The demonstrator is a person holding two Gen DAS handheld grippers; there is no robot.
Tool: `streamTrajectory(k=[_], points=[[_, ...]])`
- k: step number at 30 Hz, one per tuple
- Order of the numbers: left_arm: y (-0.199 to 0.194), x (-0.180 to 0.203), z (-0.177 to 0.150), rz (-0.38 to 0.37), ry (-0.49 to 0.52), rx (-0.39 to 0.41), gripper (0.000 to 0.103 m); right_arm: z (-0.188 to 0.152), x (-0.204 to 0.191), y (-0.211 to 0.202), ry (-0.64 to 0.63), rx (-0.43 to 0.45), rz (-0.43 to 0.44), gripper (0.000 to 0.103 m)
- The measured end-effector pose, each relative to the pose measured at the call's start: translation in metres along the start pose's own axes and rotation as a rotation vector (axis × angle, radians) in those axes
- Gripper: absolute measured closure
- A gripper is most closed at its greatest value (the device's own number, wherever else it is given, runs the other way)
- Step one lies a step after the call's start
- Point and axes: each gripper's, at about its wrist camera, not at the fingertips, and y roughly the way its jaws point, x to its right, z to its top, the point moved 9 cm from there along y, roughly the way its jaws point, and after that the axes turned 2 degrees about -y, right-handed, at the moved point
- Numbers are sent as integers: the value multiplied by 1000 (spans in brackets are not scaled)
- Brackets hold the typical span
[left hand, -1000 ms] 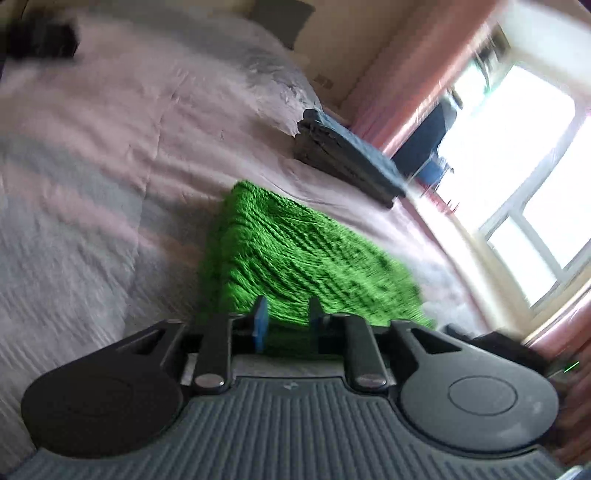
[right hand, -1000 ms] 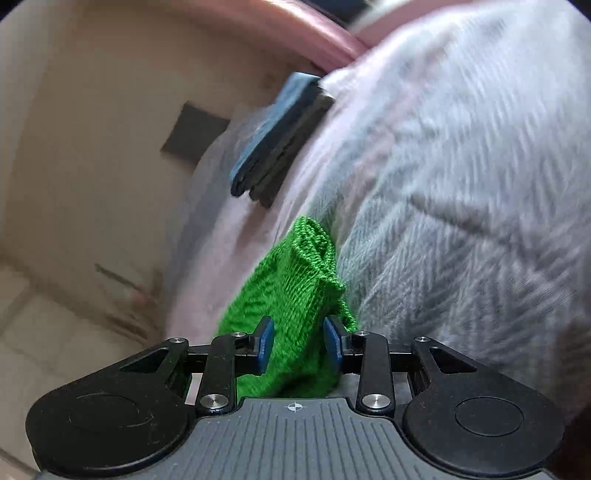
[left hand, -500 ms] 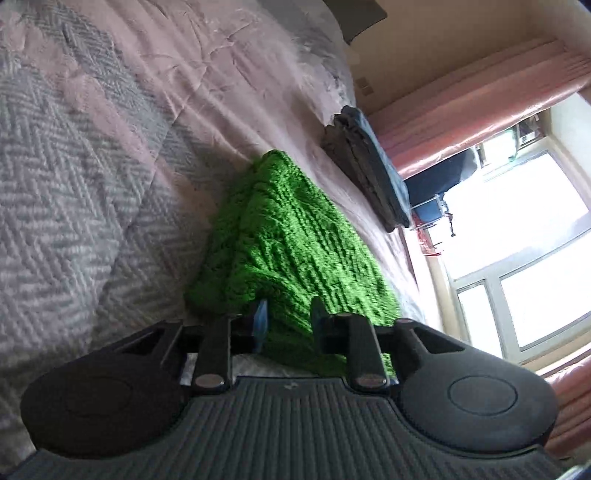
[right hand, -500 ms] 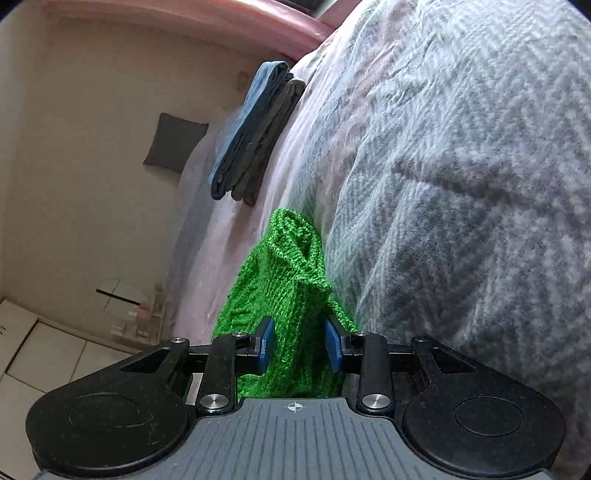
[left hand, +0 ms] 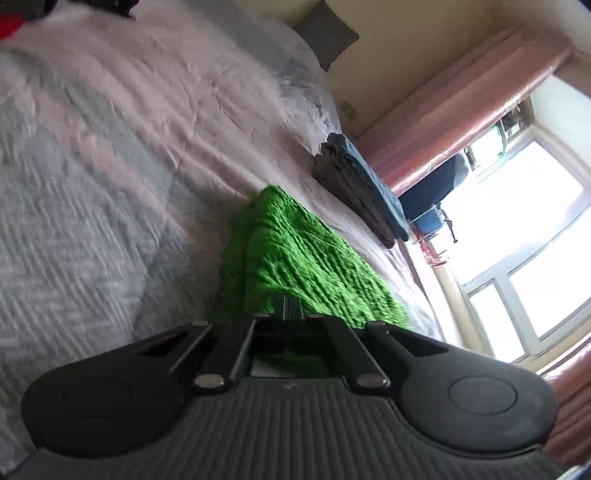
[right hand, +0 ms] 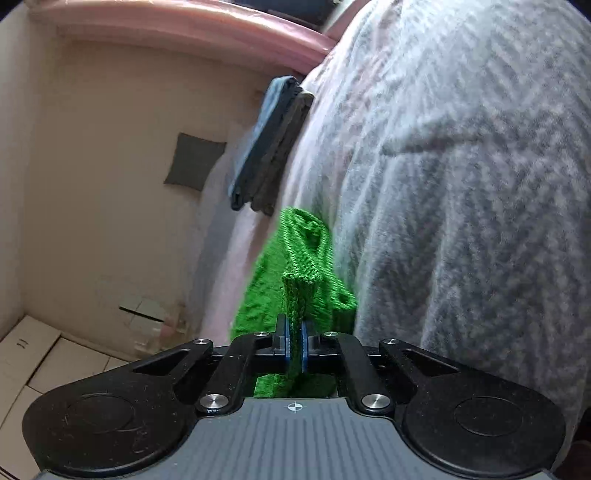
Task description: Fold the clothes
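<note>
A bright green knitted garment lies folded on the grey and pink bed cover. In the left wrist view my left gripper has its fingers pressed together at the garment's near edge, with the knit bunched around them. In the right wrist view the same green knit rises in a pinched ridge. My right gripper is shut on that ridge, and its blue pads squeeze a thin strip of cloth. The part of the garment under both grippers is hidden.
A stack of folded dark blue and grey clothes sits on the bed beyond the green knit, also in the right wrist view as the stack. A grey pillow leans at the wall. A pink curtain and a bright window flank the bed.
Both grippers stood open around the green knit's edge before. Now both have shut on it. The views have also swung a little.
</note>
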Motion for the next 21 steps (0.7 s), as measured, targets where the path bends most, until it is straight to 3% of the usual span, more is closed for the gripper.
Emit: streamTrajectory(k=[2, 4, 10, 16, 18, 21], points=[[1, 1, -2, -17, -44, -15, 97, 1, -1, 0, -8, -6, -11, 99], [6, 0, -3, -21, -75, -23, 83, 1, 0, 0, 2, -8, -18, 99], [25, -1, -6, -15, -148, -38, 74, 1, 3, 0, 6, -7, -25, 98], [43, -2, -10, 14, -180, -34, 82, 3, 6, 3, 11, -11, -32, 98], [40, -2, -10, 14, -163, -22, 98, 3, 5, 1, 7, -11, -28, 98], [31, 3, -9, 21, -86, 8, 100, 0, 7, 1, -14, -16, -40, 98]])
